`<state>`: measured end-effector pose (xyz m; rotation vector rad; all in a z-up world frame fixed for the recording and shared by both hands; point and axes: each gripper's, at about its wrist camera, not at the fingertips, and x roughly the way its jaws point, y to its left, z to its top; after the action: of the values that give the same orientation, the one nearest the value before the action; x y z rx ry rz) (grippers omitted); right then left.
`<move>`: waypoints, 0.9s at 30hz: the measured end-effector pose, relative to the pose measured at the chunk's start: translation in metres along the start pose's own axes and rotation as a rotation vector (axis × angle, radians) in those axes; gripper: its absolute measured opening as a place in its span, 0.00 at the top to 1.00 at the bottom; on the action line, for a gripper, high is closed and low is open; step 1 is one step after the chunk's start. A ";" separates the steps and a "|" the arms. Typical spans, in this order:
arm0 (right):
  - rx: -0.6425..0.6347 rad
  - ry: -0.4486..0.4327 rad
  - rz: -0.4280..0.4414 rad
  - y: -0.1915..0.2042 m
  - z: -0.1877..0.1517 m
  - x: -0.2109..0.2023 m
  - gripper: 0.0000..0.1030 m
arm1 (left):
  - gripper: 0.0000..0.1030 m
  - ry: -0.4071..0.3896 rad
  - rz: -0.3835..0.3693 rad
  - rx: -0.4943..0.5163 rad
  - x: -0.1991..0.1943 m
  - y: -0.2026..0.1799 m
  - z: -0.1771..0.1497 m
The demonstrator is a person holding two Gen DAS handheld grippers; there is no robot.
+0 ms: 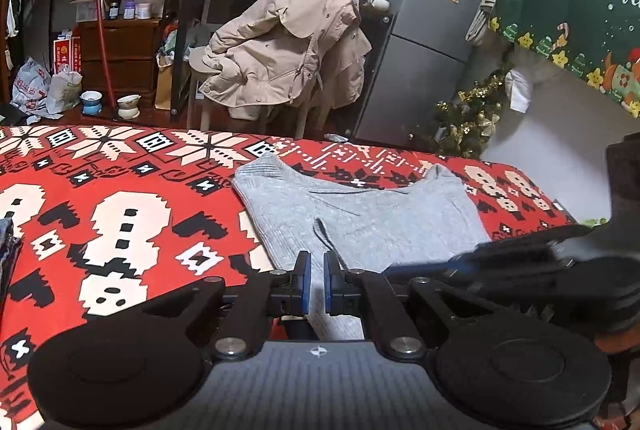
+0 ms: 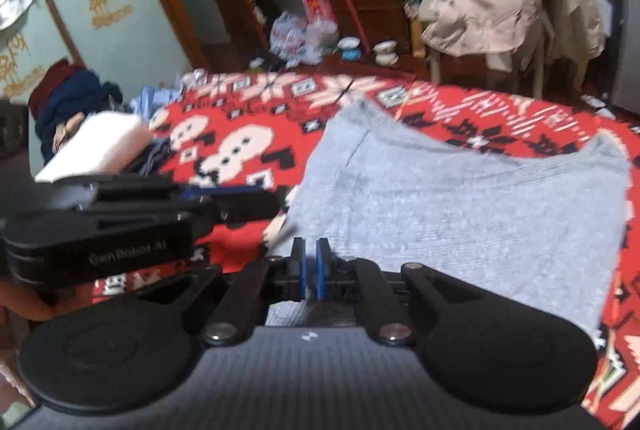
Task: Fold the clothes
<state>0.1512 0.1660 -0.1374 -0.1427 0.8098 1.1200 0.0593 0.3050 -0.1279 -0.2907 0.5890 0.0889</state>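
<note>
Grey sweater (image 1: 360, 218) lies spread on the red patterned blanket (image 1: 120, 190), near edge toward both claws; left claw (image 1: 316, 282) clenched on a strip of the sweater's near hem; right claw (image 2: 308, 270) nearly closed on grey fabric at that edge; beige coat (image 1: 280, 46) draped over a chair behind.

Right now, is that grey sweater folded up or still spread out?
Partly folded: the grey sweater lies flat on the red blanket, its near edge pinched by the left claw and right claw.
</note>
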 end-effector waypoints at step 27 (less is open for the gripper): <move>-0.047 0.020 -0.062 0.016 -0.040 -0.038 0.83 | 0.94 0.065 -0.041 -0.020 -0.020 -0.018 -0.036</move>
<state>0.1108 0.1259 -0.1373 -0.2172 0.7927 1.0811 0.0267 0.2775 -0.1410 -0.3255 0.6466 0.0464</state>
